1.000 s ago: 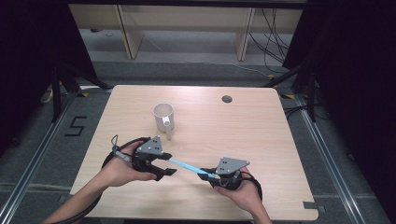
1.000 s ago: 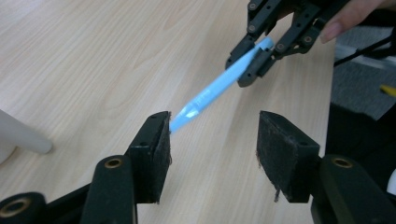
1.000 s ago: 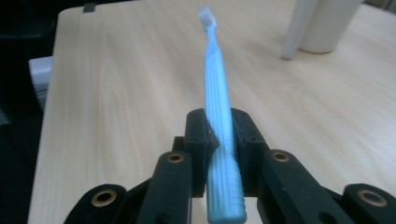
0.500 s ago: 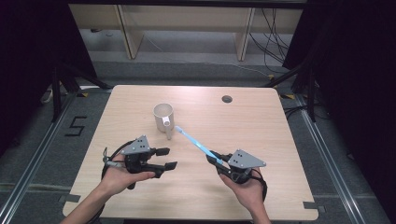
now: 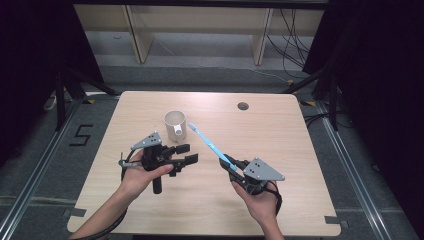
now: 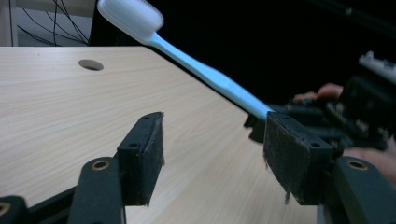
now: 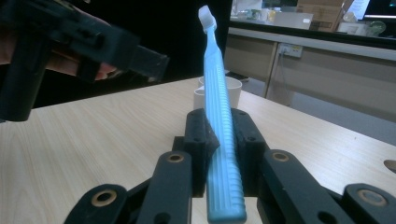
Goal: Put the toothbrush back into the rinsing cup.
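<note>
A light-blue toothbrush [image 5: 210, 144] with a white head sticks up and to the left out of my right gripper [image 5: 228, 163], which is shut on its handle. In the right gripper view the ribbed handle [image 7: 218, 107] sits clamped between both pads. My left gripper [image 5: 186, 154] hovers left of the brush; its jaws have just been opening and stand open with nothing between them [image 6: 215, 126]. In that view the brush [image 6: 210, 77] crosses beyond them. A white mug [image 5: 175, 125] stands upright on the table behind the left gripper, close to the brush head.
The light wooden table [image 5: 280, 140] has a round cable hole [image 5: 243, 106] near its far edge. Wooden shelving and cables lie beyond the table. The person's hands come in from the near edge.
The left gripper let go of the toothbrush's head end and drew back to the left. The right gripper lifted, and the brush swung up towards the mug.
</note>
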